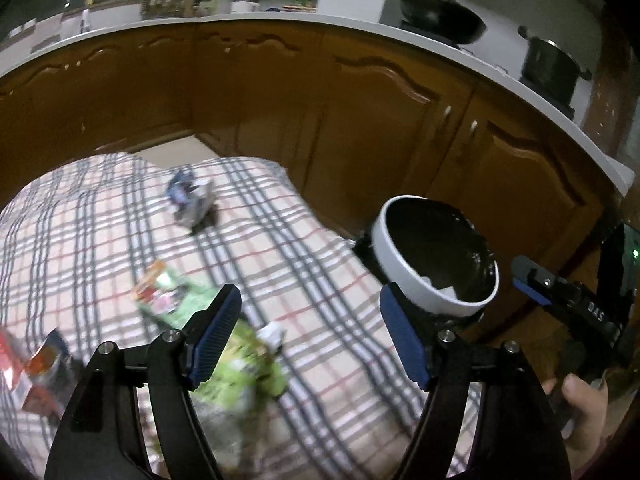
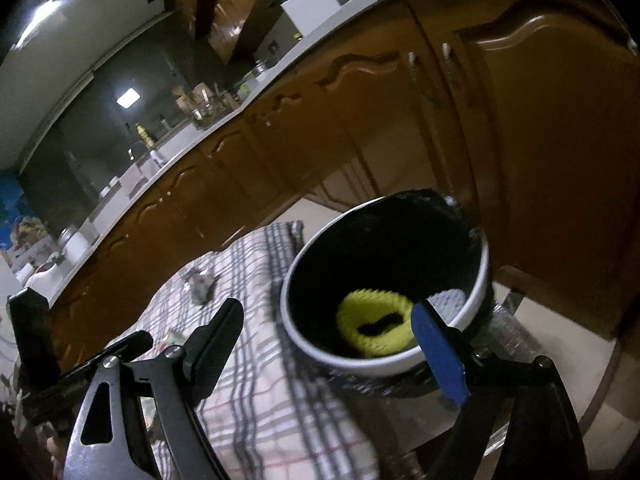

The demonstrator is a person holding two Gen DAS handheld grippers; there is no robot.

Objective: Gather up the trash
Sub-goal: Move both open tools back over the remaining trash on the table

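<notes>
Setting: a worktop [image 1: 328, 280] covered with a plaid cloth, standing in front of brown kitchen cabinets [image 1: 360, 112].
Bin: a white-rimmed bin [image 1: 404, 276] lined with a black bag stands off the right-hand edge of the worktop; in the right wrist view it holds a yellow item [image 2: 374, 328] and a pale crumpled piece [image 2: 450, 298].
Trash remaining: a green wrapper [image 1: 248, 364] lies just ahead of the left tongs; a second green and red packet [image 1: 168, 292] lies beyond it; a blue and white crumpled wrapper [image 1: 190, 198] lies near the far end; a red and orange carton [image 1: 34, 368] lies at the left edge. All are blurred, and their print is unreadable.
Left tongs [image 1: 312, 336]: spread wide, holding nothing, hovering over the near green wrapper.
Right tongs [image 2: 330, 344]: spread wide, holding nothing, poised beside and above the bin's near rim.
Step in hand, as judged: picking up the nearest green wrapper with the left tongs.
Method advised: lower until one pad sits on each side of the wrapper's raised, crumpled part, then close firmly, since thin film can slip from a shallow pinch.
Caution: keep the tips clear of the cloth, as a pinched fold would drag the other pieces.
Transfer: carry the wrapper well over the bin's opening before letting go; a light wrapper may catch on the rim.
Progress, as judged: partly done, with four pieces left on the cloth.
</notes>
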